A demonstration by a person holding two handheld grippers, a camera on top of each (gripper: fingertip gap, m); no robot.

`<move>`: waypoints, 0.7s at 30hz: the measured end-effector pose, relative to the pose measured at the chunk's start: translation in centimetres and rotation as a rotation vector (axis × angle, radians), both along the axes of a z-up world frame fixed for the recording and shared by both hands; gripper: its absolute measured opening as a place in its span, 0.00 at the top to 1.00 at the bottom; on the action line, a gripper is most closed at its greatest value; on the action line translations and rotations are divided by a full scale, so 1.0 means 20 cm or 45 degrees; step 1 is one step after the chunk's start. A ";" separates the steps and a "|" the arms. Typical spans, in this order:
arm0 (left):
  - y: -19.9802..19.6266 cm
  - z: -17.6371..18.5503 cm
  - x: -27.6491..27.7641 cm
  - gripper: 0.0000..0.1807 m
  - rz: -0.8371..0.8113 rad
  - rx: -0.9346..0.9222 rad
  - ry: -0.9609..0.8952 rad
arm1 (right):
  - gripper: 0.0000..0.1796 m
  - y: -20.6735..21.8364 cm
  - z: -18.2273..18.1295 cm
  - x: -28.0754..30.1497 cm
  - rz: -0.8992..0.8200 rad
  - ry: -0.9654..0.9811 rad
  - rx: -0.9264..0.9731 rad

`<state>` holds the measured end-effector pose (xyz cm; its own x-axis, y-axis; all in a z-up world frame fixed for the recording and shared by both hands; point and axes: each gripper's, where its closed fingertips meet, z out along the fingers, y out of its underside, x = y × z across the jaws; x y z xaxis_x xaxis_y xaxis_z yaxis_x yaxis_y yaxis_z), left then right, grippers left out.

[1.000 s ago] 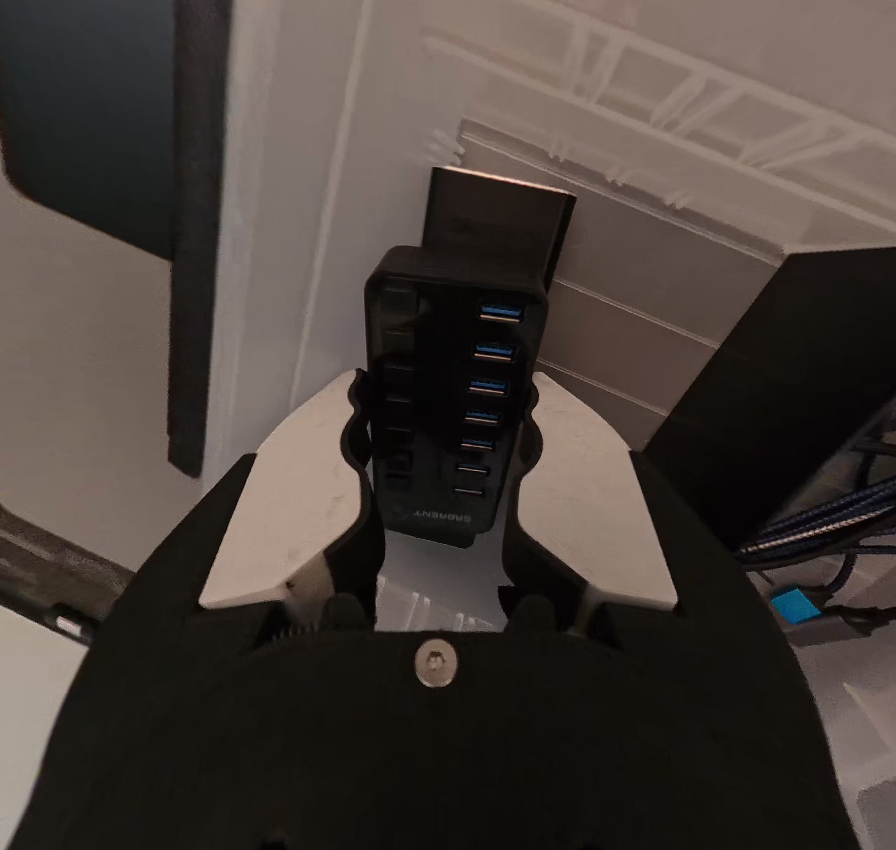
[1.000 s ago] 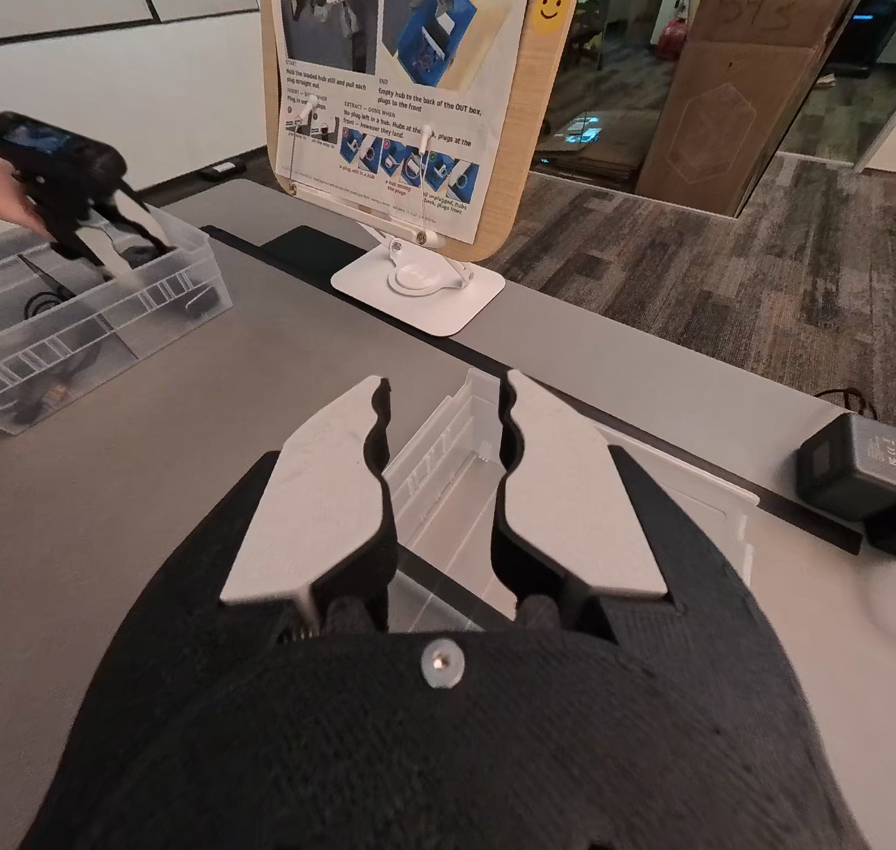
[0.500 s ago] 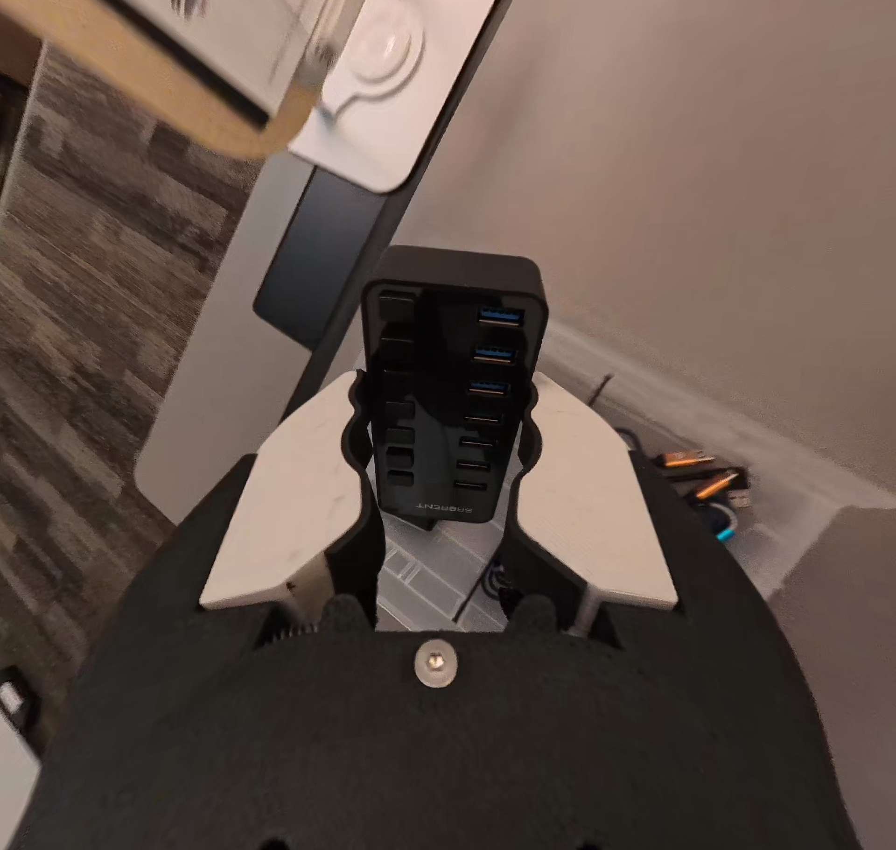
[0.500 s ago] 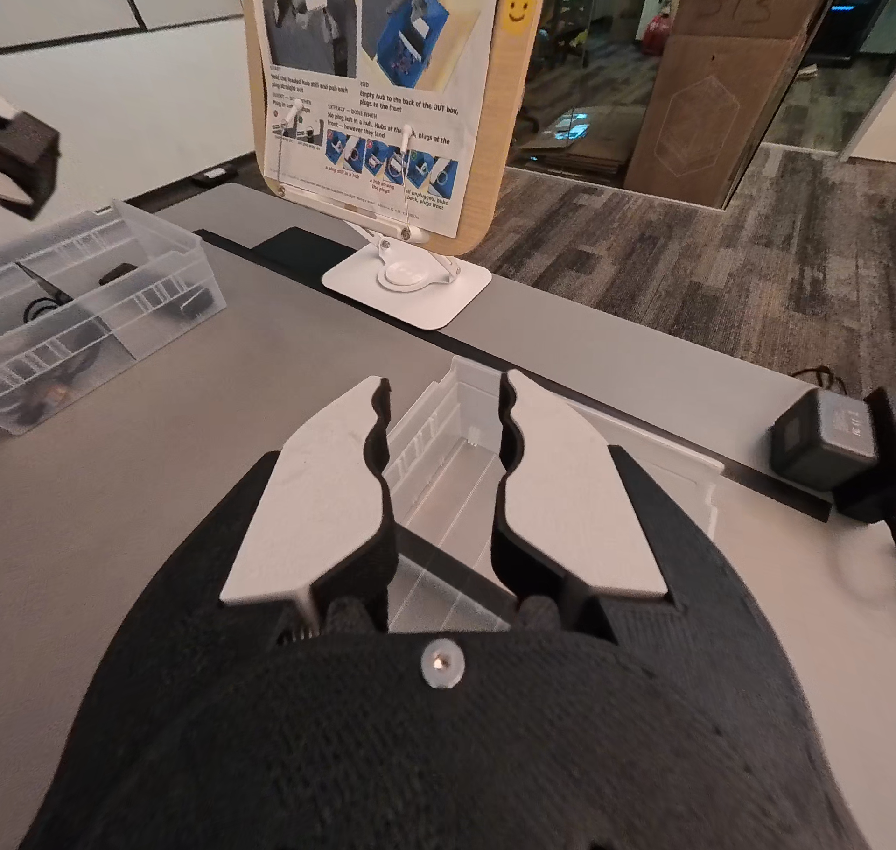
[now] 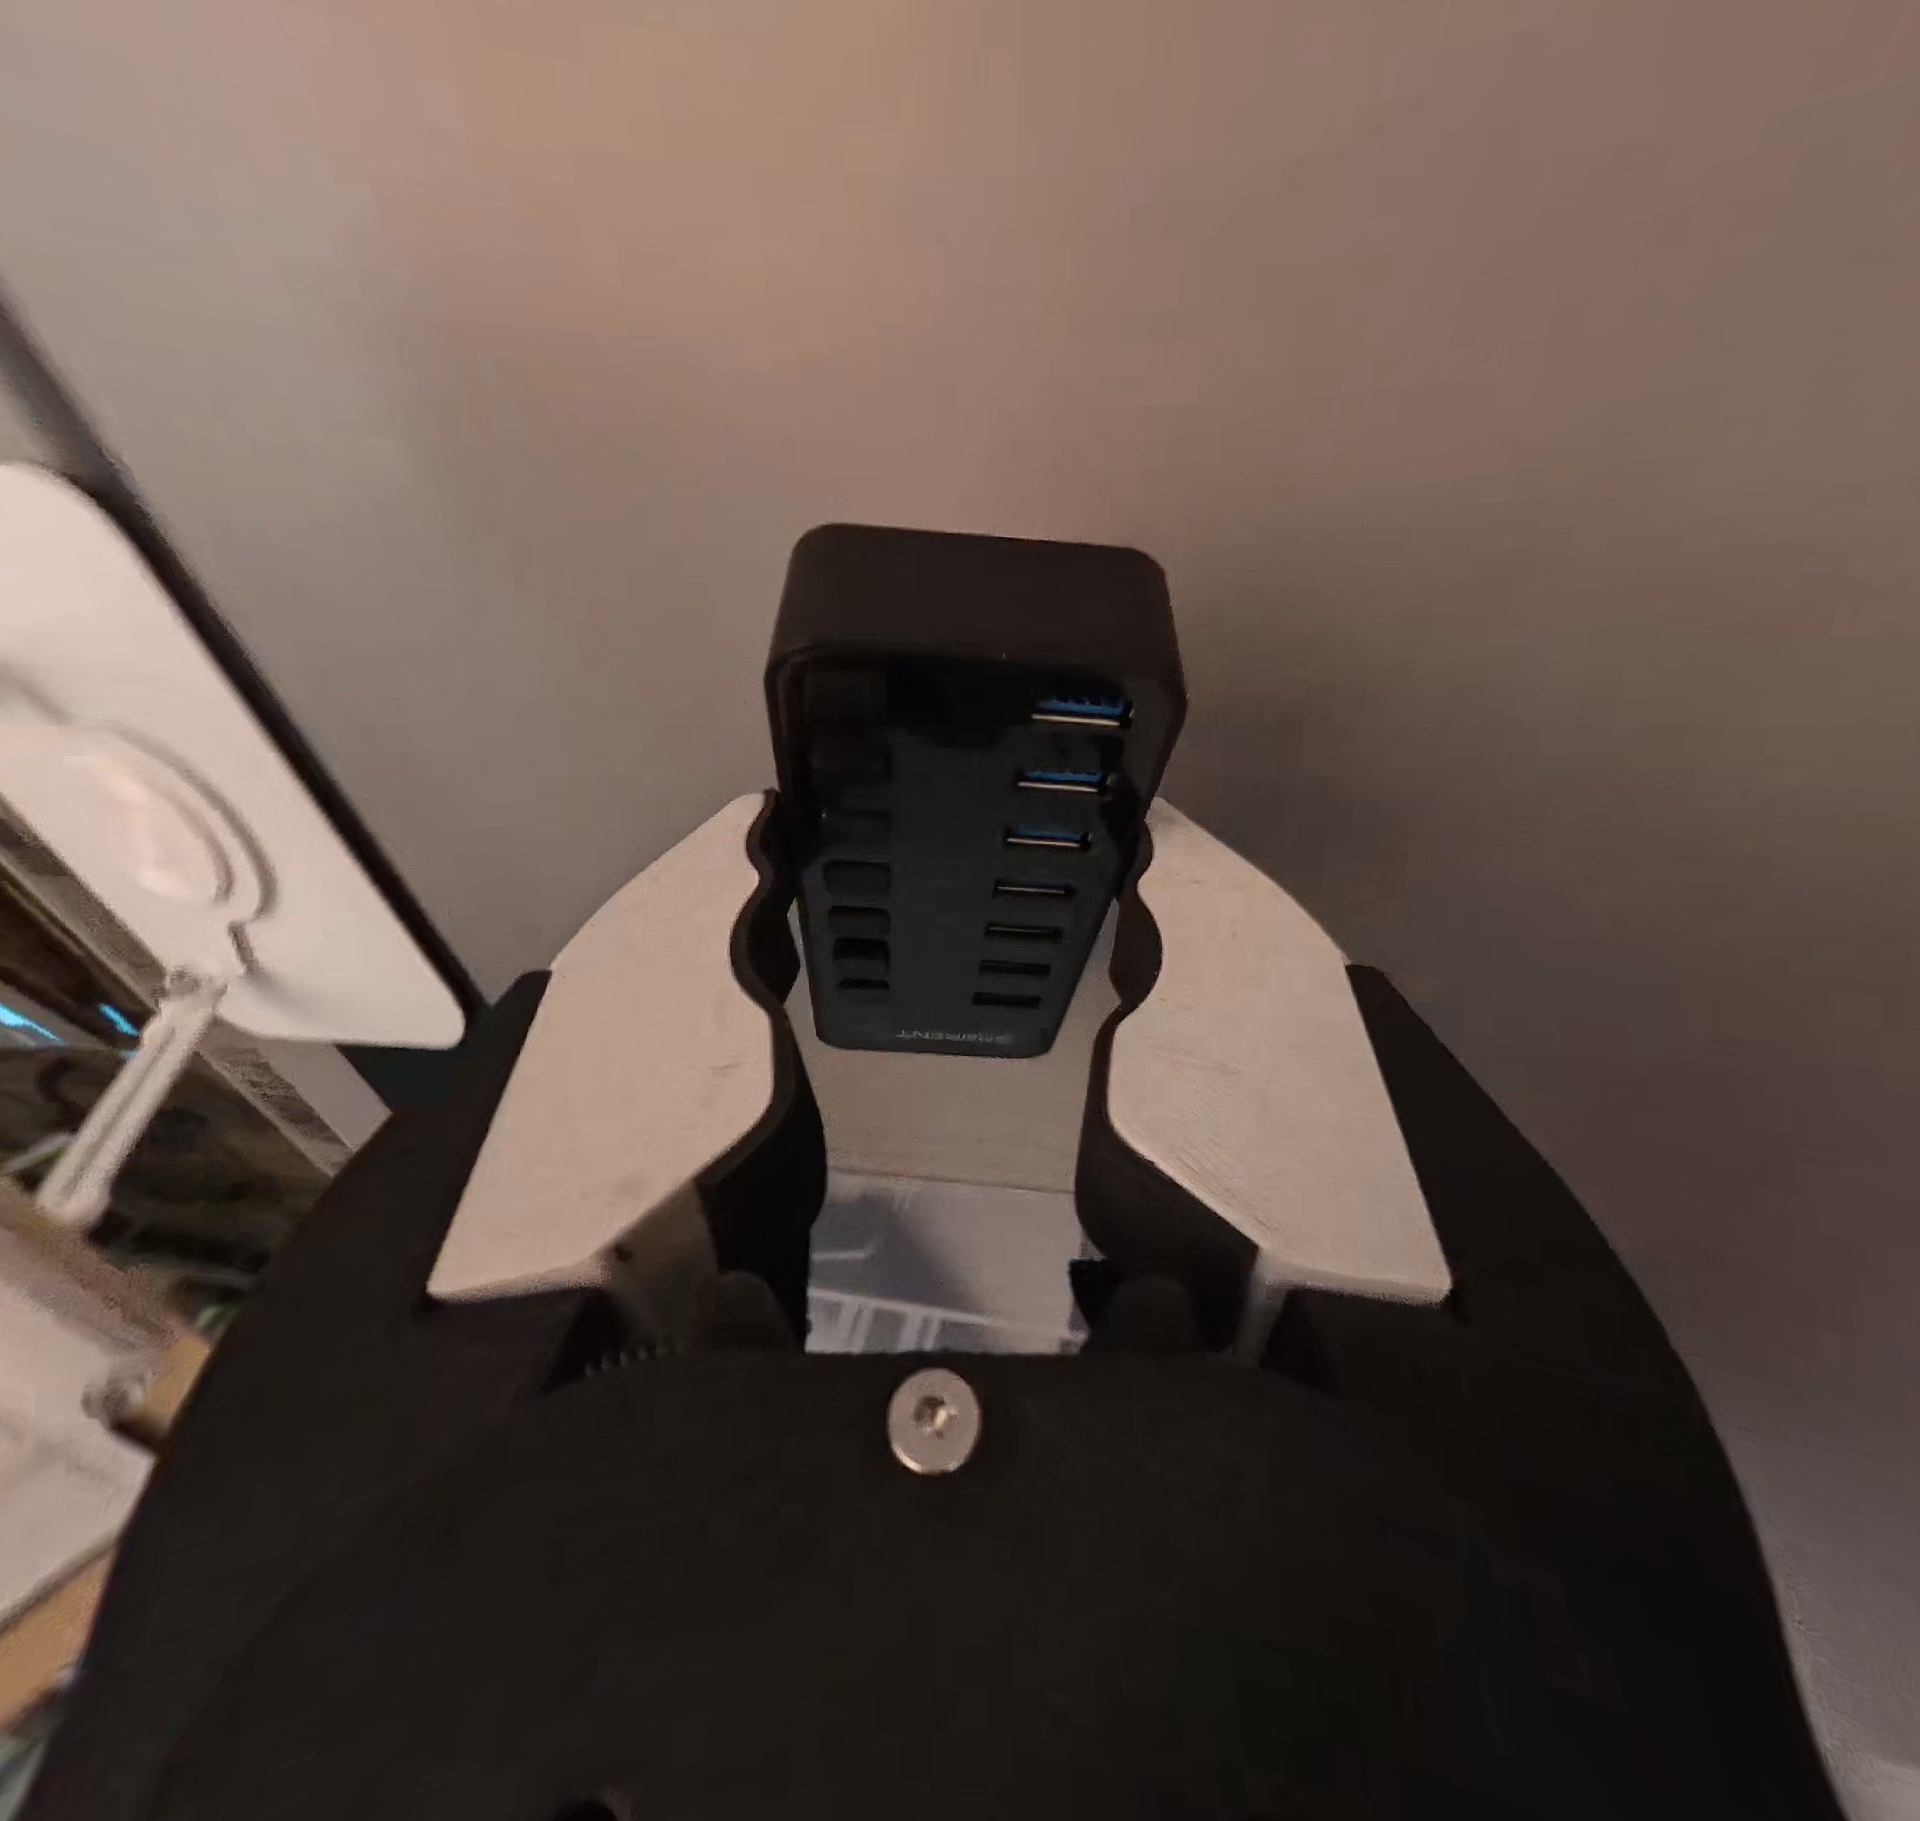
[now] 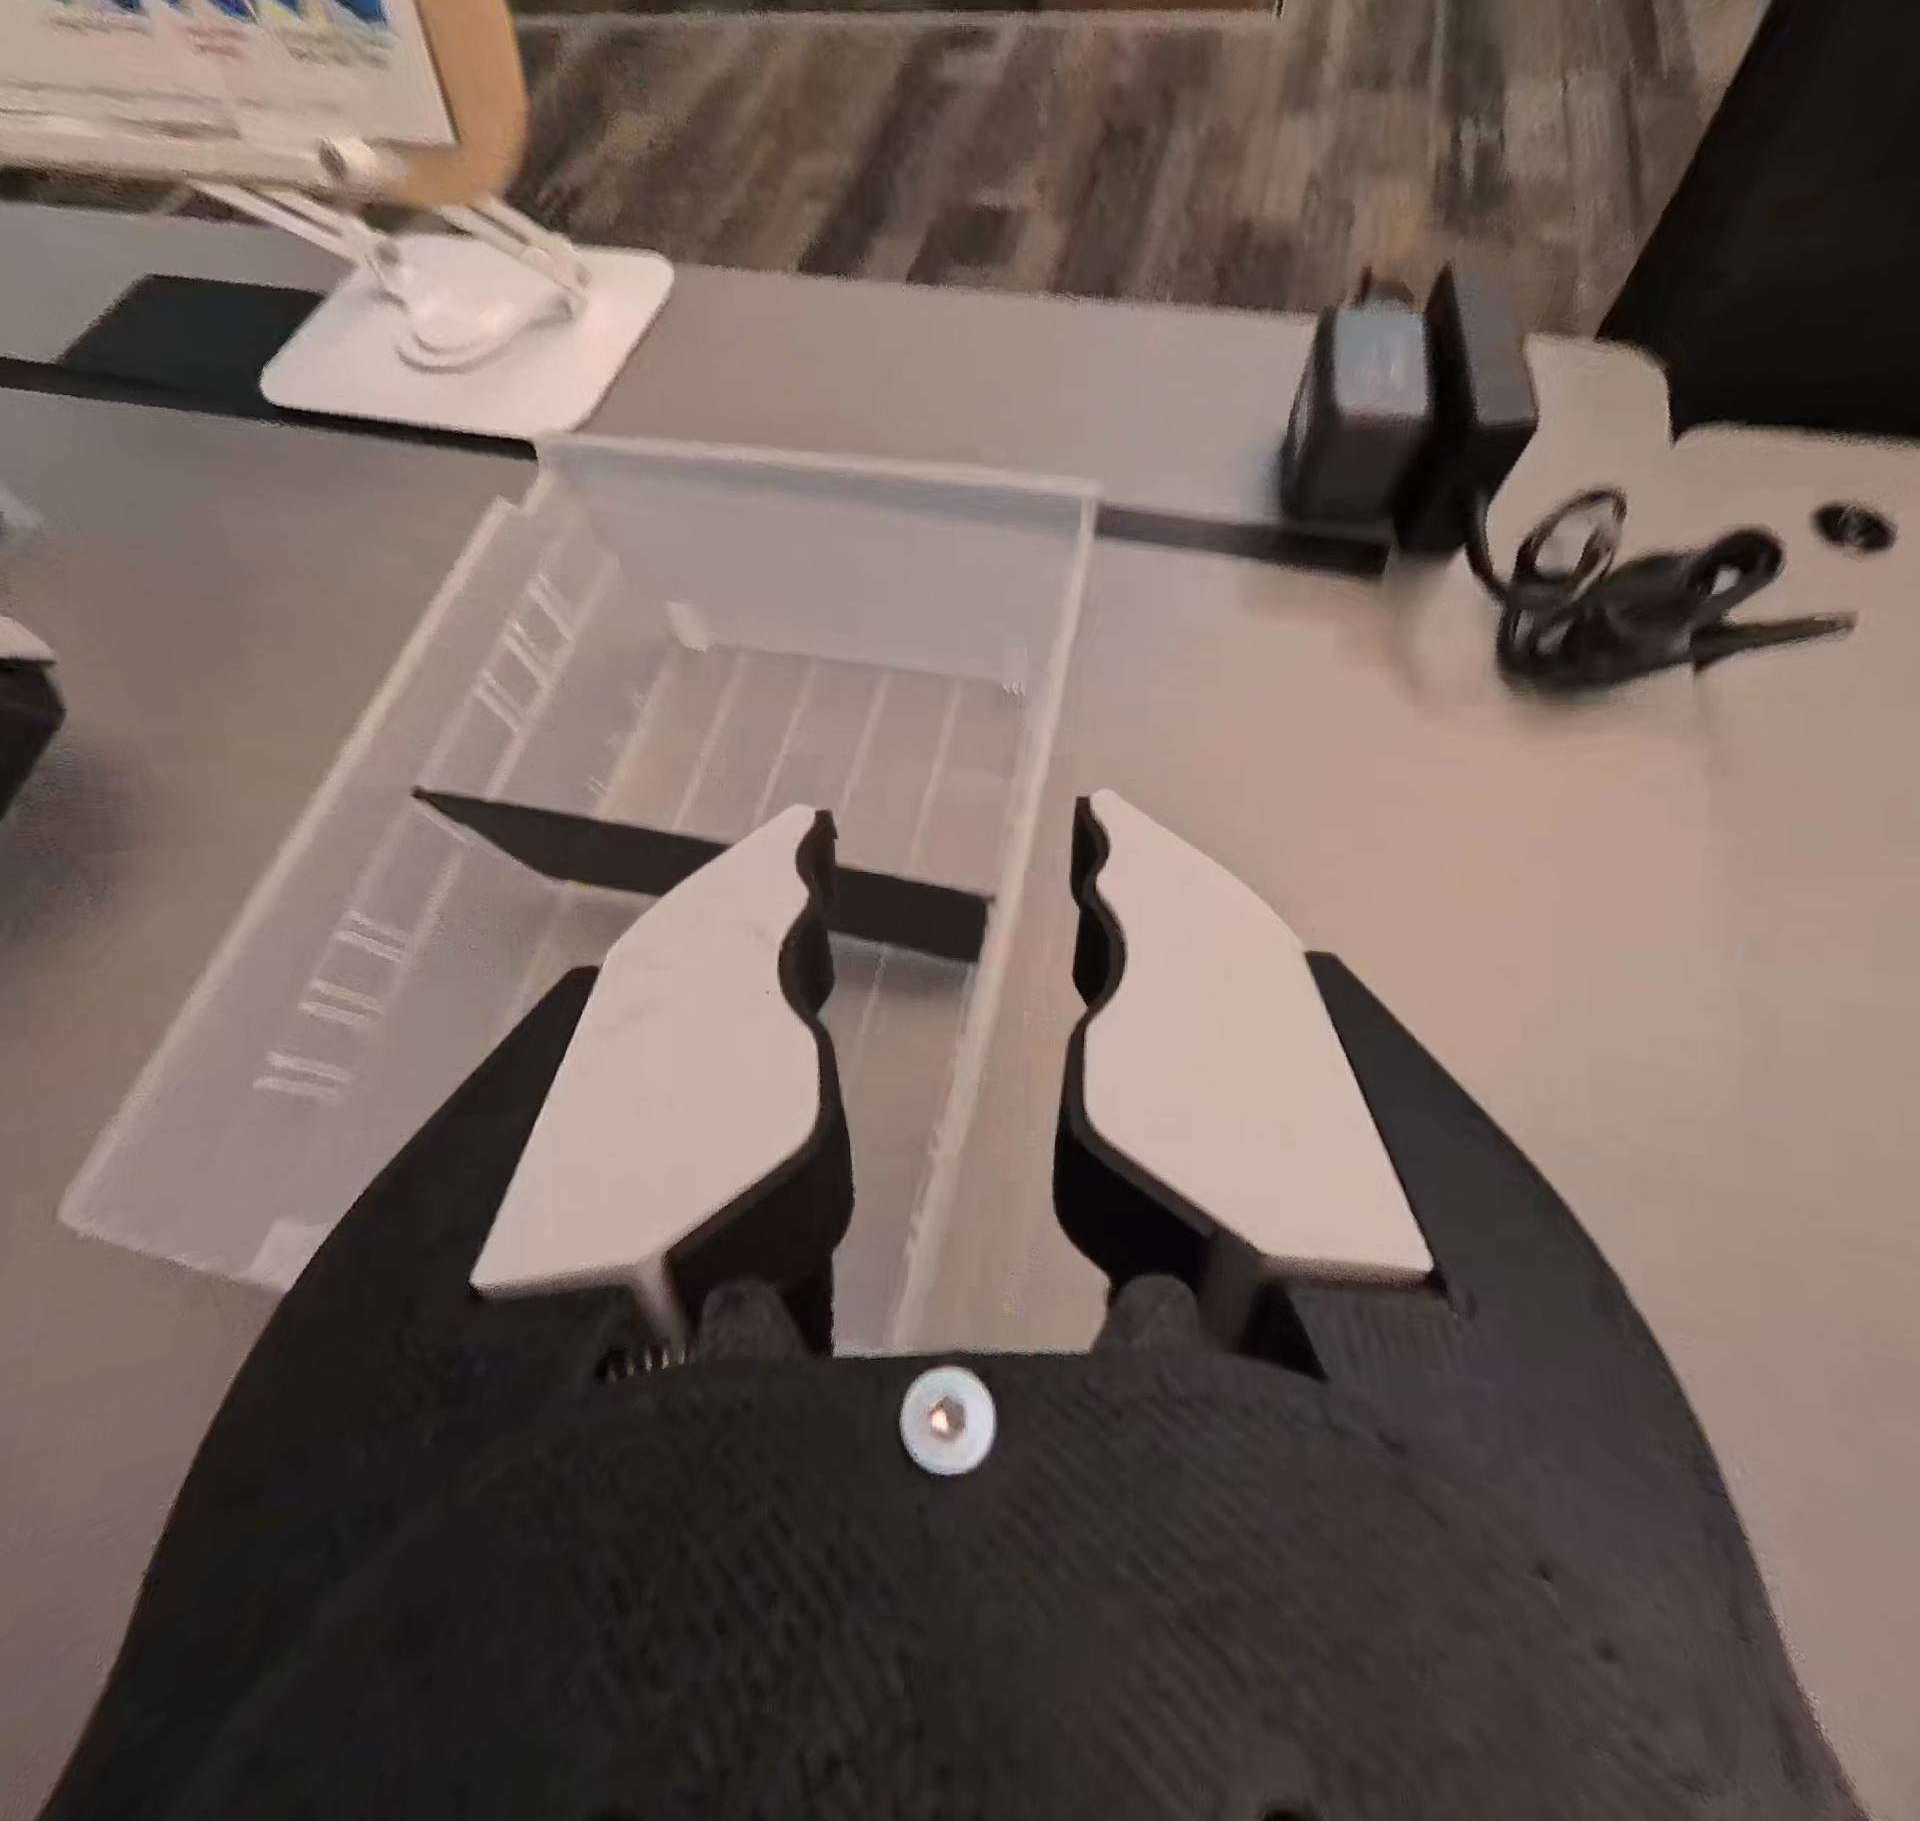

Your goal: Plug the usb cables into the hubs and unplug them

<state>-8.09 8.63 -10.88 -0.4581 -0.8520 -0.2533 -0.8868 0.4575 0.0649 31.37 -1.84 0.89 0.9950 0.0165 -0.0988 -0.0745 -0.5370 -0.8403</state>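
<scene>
My left gripper (image 5: 951, 826) is shut on a black USB hub (image 5: 961, 805) with a column of ports, several of them blue, and holds it upright over the grey table (image 5: 1351, 317). No cable is plugged into it. My right gripper (image 6: 951, 826) is open and empty, above the near right part of a clear plastic bin (image 6: 821, 514) that has a black divider (image 6: 623, 852) across it. A dark edge at the far left of the right wrist view (image 6: 21, 722) may be the other gripper. No USB cable shows in the bin.
A white stand base (image 6: 468, 337) carrying an instruction board (image 6: 239, 15) stands at the back left; it also shows in the left wrist view (image 5: 187, 805). A dark power adapter (image 6: 1361, 421) and a coiled black cable (image 6: 1621, 597) lie at the back right. There is about 40 cm between the tips of the two grippers. My right gripper is the nearer one to the dark power adapter (image 6: 1361, 421): about 30 cm, against 55 cm.
My left gripper has lifted the hub out of the left bin and swung it over the table. My right gripper has opened wider and tipped down over the clear bin.
</scene>
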 end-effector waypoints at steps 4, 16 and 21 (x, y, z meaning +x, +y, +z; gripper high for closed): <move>-0.01 -0.19 0.00 0.68 -0.090 -0.058 0.162 | 0.75 -0.08 -0.15 0.04 0.082 0.112 -0.136; 0.08 -0.17 -0.01 0.51 -0.067 -0.050 0.087 | 0.74 -0.06 -0.49 0.01 0.089 0.299 -0.541; 0.19 -0.16 -0.16 0.60 -0.048 0.047 0.126 | 0.75 -0.05 -0.50 -0.02 0.118 0.298 -0.571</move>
<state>-11.32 12.40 -14.15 -0.5141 -0.8246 -0.2361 -0.8574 0.4864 0.1684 30.99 -2.94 -9.10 0.9417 0.0083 -0.3363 -0.1683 -0.8541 -0.4921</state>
